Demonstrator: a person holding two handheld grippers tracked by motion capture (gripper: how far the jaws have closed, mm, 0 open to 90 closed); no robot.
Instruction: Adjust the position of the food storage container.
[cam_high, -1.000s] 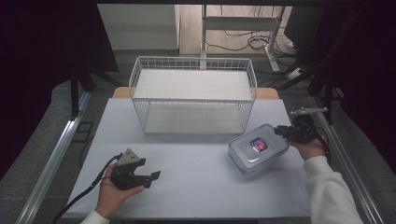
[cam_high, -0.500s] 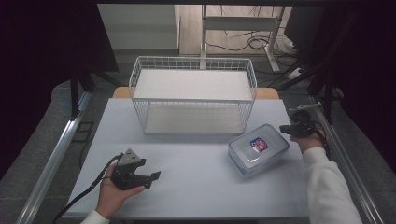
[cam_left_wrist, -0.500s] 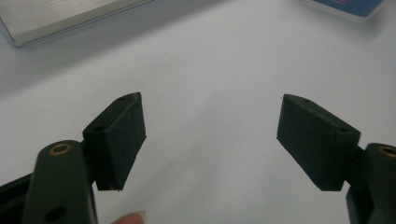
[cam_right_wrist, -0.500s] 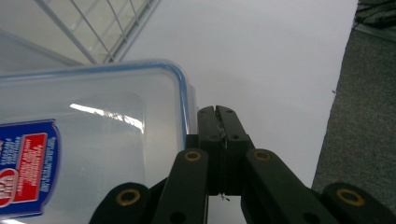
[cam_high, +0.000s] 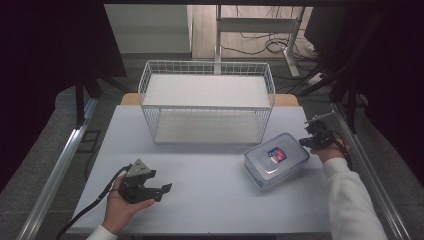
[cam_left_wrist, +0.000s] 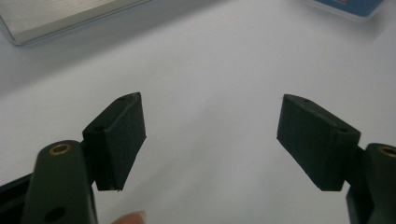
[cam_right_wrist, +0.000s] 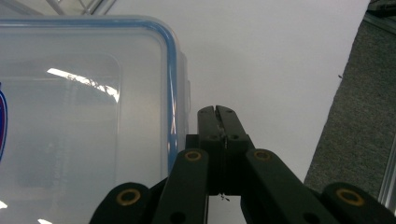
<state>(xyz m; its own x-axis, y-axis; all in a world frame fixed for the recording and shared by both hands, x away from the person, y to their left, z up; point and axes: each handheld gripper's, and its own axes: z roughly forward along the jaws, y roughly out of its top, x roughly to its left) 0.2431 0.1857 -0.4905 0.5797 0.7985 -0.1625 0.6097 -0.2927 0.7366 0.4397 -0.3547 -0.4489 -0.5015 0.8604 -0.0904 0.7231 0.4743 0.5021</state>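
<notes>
A clear plastic container (cam_high: 276, 159) with a blue-rimmed lid and a red and blue label lies on the white table (cam_high: 210, 175) at the right. My right gripper (cam_high: 303, 142) is at its right edge, low over the table. In the right gripper view the right gripper (cam_right_wrist: 216, 109) has its jaws pressed together with nothing between them, right beside the container (cam_right_wrist: 84, 116) wall. My left gripper (cam_high: 162, 192) rests in a hand at the front left. Its jaws stand wide apart over bare table in the left gripper view (cam_left_wrist: 210, 135).
A white wire basket (cam_high: 207, 105) stands at the back middle of the table. Metal rails (cam_high: 55, 175) run along both table sides. The grey floor (cam_right_wrist: 355, 116) lies just beyond the table's right edge.
My right gripper has sunk a little beside the container's right edge. The left gripper and the container have not moved.
</notes>
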